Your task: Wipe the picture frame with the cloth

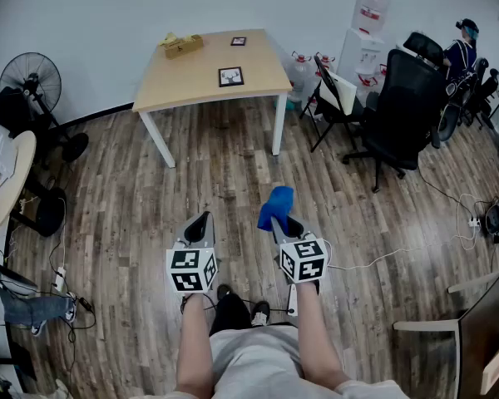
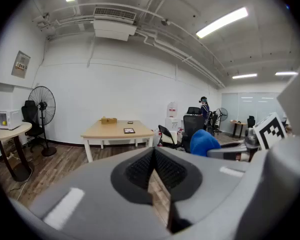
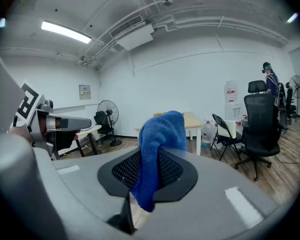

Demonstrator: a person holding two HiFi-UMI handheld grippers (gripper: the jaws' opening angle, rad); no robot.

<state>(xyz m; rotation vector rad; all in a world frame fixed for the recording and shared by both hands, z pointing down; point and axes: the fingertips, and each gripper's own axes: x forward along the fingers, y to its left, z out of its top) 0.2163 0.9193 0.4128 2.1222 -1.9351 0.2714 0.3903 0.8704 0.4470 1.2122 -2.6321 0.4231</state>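
A dark picture frame (image 1: 231, 76) lies flat on the light wooden table (image 1: 258, 81) across the room, and a smaller frame (image 1: 238, 41) lies near the table's back edge. Both grippers are held over the wood floor, well short of the table. My right gripper (image 1: 281, 223) is shut on a blue cloth (image 1: 276, 205), which bunches up above its jaws and hangs down between them (image 3: 157, 144). My left gripper (image 1: 201, 219) is shut with nothing in it, pads meeting (image 2: 153, 153). The left gripper view shows the table (image 2: 110, 132), a frame (image 2: 129, 130) and the cloth (image 2: 204, 142).
A tan box (image 1: 181, 45) sits on the table's back left corner. Black office chairs (image 1: 399, 110), a folding chair (image 1: 333, 98) and a water dispenser (image 1: 363, 44) stand to the right, near a person (image 1: 464, 48). A fan (image 1: 29, 81) and round table (image 1: 12, 177) are left. Cables (image 1: 382, 258) cross the floor.
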